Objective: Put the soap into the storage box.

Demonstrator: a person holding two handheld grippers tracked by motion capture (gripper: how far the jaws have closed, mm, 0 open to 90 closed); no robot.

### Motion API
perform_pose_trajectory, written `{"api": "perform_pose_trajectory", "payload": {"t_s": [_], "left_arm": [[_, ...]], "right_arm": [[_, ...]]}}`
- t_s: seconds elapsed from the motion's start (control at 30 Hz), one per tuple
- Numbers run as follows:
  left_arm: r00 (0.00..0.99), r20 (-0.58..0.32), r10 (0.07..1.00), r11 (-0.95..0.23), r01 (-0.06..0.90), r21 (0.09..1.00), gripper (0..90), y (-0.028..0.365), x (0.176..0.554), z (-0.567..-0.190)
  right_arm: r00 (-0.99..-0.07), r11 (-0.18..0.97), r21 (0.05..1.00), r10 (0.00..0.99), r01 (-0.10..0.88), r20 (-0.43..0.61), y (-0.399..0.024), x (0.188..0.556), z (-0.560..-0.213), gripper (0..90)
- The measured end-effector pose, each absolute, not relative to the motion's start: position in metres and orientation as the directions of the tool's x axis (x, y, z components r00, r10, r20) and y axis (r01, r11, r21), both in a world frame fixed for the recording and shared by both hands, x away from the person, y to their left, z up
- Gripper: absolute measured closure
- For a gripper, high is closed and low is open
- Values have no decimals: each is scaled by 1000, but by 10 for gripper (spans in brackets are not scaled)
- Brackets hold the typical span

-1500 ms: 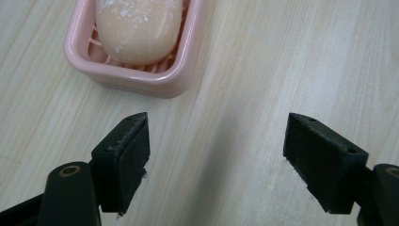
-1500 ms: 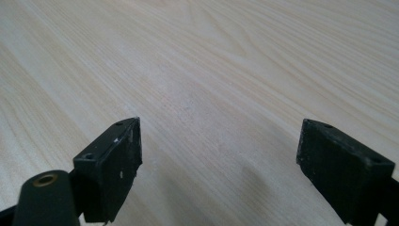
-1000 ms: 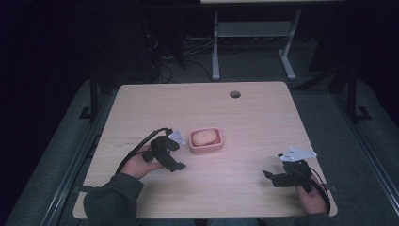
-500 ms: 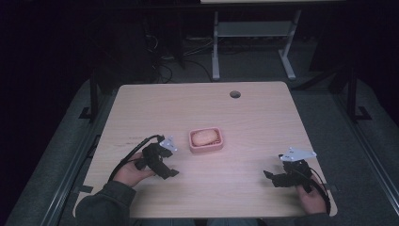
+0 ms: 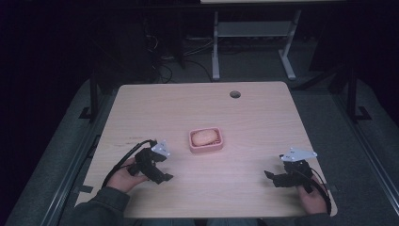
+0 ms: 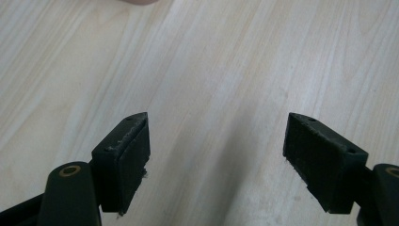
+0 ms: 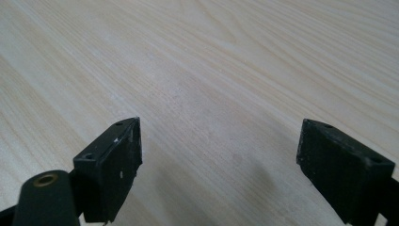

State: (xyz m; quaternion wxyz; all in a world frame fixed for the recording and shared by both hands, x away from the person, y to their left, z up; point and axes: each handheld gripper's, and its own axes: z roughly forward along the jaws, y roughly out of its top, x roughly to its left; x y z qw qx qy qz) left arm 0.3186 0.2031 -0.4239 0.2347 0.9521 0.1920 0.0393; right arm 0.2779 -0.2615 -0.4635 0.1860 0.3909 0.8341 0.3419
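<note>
Pale wood-grain surface (image 5: 263, 117) carries a pink tray (image 5: 205, 146) near its centre, with a tan rounded item (image 5: 203, 137) lying inside it; what that item is cannot be told. Left tool (image 5: 157, 173) sits just beside the tray on the near-left side, apart from it, jaws spread wide with bare wood between them in the left gripper view (image 6: 216, 155). Left hand (image 5: 123, 175) grips its rear, forearm and sleeve (image 5: 101, 207) entering from the near edge. Right tool (image 5: 273, 178) rests well apart at the near-right corner, jaws likewise wide over bare wood (image 7: 219, 160), held by the right hand (image 5: 313, 200). A round hole (image 5: 235, 94) marks the far edge.
</note>
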Motion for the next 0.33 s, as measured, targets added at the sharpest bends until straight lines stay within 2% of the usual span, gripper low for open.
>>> {"api": "perform_pose_trajectory", "payload": {"t_s": [0.33], "left_arm": [[912, -28, 409, -804, 375, 461, 233, 217, 306, -435]], "right_arm": [[-626, 463, 716, 778, 523, -46, -263, 277, -463, 141]]}}
